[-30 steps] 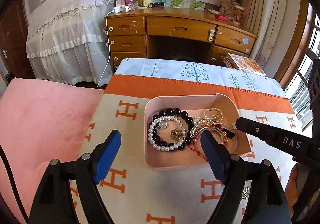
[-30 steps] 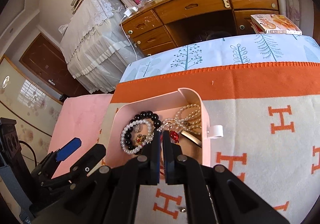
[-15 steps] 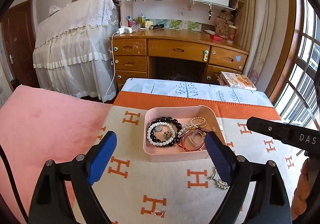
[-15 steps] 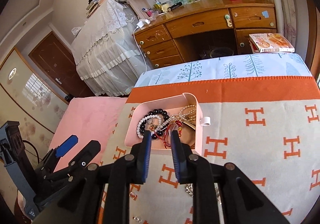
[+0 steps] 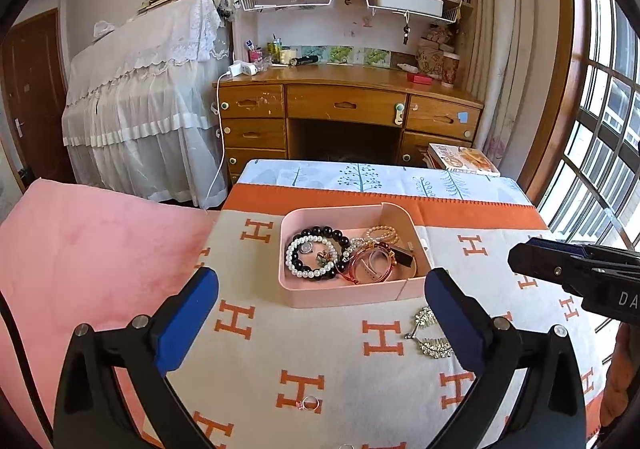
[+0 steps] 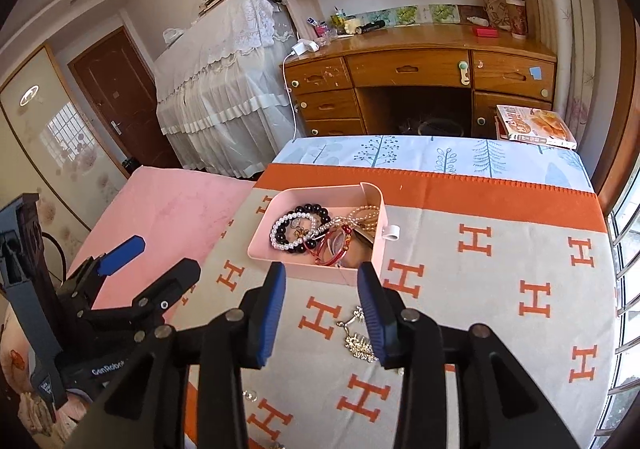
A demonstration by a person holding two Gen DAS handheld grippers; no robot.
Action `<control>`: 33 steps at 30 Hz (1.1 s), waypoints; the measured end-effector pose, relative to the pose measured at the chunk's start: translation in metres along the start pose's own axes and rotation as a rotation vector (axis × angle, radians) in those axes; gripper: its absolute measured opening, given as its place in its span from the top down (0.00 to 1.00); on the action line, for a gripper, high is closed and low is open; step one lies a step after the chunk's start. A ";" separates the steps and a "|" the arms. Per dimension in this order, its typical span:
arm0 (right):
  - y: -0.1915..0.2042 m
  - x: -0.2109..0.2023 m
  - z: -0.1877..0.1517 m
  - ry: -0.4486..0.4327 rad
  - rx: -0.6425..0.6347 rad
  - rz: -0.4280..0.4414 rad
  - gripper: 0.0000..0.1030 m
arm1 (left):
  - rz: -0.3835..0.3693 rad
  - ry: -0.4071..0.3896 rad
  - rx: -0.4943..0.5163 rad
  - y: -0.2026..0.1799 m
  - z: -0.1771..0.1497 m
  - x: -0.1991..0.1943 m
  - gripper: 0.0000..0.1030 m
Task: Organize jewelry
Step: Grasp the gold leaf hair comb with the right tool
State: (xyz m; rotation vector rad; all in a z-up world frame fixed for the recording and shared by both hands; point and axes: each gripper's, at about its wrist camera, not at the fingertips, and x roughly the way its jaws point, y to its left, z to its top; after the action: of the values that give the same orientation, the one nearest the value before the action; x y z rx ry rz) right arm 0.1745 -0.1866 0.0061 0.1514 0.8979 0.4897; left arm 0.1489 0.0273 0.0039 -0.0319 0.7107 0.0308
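Observation:
A pink tray [image 5: 344, 297] [image 6: 260, 245] sits on the H-patterned cloth and holds a pearl bracelet [image 5: 298, 269], a black bead bracelet [image 5: 320, 231], a red bangle [image 5: 348, 275] and a beige bead strand [image 5: 384, 231]. A silver leaf brooch [image 5: 430, 345] [image 6: 358, 345] lies on the cloth in front of the tray's right corner. A small ring [image 5: 310, 403] lies nearer me. My left gripper [image 5: 320, 301] is open and empty, raised before the tray. My right gripper [image 6: 322, 289] is open and empty, above the brooch.
The H-patterned cloth [image 5: 320, 349] covers the table, with an orange band and tree-print cloth at its far edge. A pink blanket [image 5: 92, 249] lies to the left. A wooden desk [image 5: 348, 109] and a book [image 5: 464, 163] stand beyond.
My right gripper opened, leaving the red bangle in the tray, and drew back. Both grippers rose and pulled away from the tray, bringing the brooch and ring into view.

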 end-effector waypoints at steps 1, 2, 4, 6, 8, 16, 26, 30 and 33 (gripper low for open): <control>-0.002 0.002 -0.002 0.005 -0.001 -0.007 0.63 | -0.005 0.008 -0.003 0.000 -0.002 0.003 0.01; -0.005 0.003 -0.005 0.011 0.000 -0.010 0.63 | -0.008 0.012 -0.004 0.000 -0.003 0.004 0.01; -0.012 0.009 -0.010 0.028 0.010 -0.017 0.63 | -0.013 0.024 -0.001 -0.002 -0.008 0.008 0.01; -0.019 0.016 -0.016 0.045 0.018 -0.032 0.63 | -0.016 0.037 0.010 -0.006 -0.015 0.013 0.01; -0.026 0.028 -0.023 0.082 0.028 -0.062 0.63 | -0.017 0.055 0.022 -0.009 -0.021 0.020 0.01; -0.049 0.080 -0.046 0.244 0.075 -0.121 0.63 | -0.031 0.146 0.039 -0.021 -0.043 0.049 0.01; -0.052 0.118 -0.059 0.314 0.056 -0.173 0.75 | -0.047 0.203 0.027 -0.015 -0.061 0.062 0.01; -0.044 0.119 -0.062 0.293 -0.007 -0.229 0.89 | -0.058 0.220 0.020 -0.009 -0.068 0.062 0.01; -0.042 0.116 -0.065 0.276 -0.025 -0.237 0.90 | -0.081 0.234 0.032 -0.008 -0.076 0.059 0.01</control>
State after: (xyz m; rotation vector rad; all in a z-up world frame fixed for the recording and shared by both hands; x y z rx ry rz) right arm 0.1984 -0.1741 -0.1308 -0.0475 1.1630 0.3045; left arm 0.1447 0.0175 -0.0922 -0.0344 0.9436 -0.0629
